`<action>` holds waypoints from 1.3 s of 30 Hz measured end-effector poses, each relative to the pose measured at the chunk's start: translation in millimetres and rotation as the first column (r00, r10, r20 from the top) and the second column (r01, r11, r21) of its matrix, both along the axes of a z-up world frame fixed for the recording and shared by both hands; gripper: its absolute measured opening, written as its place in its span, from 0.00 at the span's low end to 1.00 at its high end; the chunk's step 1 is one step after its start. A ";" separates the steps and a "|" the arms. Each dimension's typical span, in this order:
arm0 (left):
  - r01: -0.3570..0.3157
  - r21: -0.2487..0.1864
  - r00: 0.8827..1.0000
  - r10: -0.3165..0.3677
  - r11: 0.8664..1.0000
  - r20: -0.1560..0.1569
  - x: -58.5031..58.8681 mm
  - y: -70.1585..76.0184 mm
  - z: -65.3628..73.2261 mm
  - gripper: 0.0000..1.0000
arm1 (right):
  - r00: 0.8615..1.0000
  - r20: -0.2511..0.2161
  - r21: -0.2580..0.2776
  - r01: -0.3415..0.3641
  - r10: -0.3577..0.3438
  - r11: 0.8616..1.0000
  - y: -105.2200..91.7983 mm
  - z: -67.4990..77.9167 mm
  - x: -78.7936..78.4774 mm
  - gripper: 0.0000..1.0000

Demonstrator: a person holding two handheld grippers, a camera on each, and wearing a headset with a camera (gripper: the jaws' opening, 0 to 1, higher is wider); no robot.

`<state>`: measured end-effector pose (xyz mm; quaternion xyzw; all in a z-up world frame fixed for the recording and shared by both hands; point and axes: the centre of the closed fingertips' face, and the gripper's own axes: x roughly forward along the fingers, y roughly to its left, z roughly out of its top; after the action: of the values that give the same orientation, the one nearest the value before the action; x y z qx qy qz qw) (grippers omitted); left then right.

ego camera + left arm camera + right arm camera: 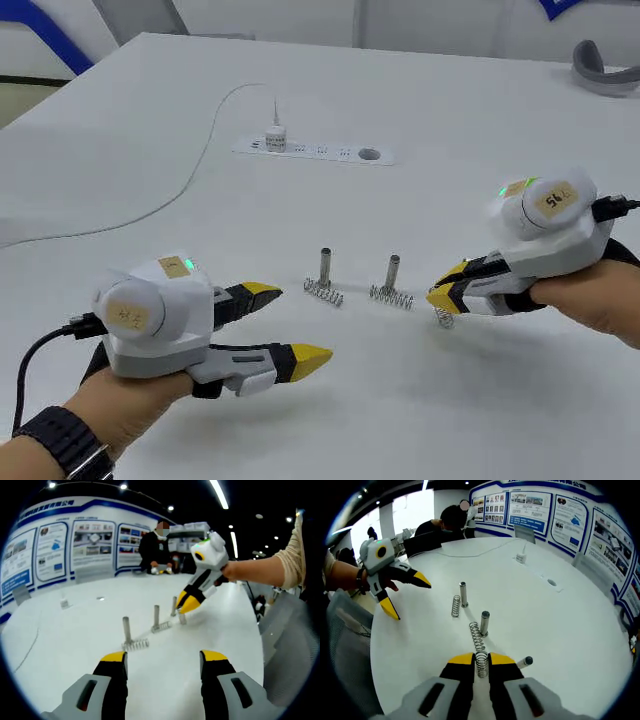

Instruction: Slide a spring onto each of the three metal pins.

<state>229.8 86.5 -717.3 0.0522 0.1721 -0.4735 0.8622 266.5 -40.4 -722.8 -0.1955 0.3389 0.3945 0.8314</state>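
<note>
Your right gripper [481,658] pinches a spring [481,667], just beside the third pin [524,662]; it is light and bendy, so squeeze softly near one end; your left gripper [164,655] is wide open, holding nothing.

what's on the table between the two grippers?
Head view: a pin with a spring lying at its base, then a second pin with a second spring beside it.
</note>
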 end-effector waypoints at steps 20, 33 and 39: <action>0.098 -0.011 0.995 -0.098 0.995 0.014 -4.4 -42.8 8.0 0.52 | 0.997 0.040 0.165 -0.070 0.064 0.984 44.8 47.9 -20.2 0.11; 0.118 -0.007 0.993 -0.118 0.993 0.014 -3.5 -58.1 7.6 0.44 | 0.990 0.040 0.206 -0.140 0.135 0.969 74.8 54.1 -35.3 0.11; 0.125 -0.011 0.992 -0.124 0.992 0.023 -3.7 -62.8 9.8 0.39 | 0.987 0.034 0.232 -0.158 0.154 0.960 87.2 55.3 -41.9 0.11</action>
<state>226.1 23.8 -707.6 0.0624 0.1560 -0.5269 0.8332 224.6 46.8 -667.5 -0.1254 0.2671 0.4944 0.8176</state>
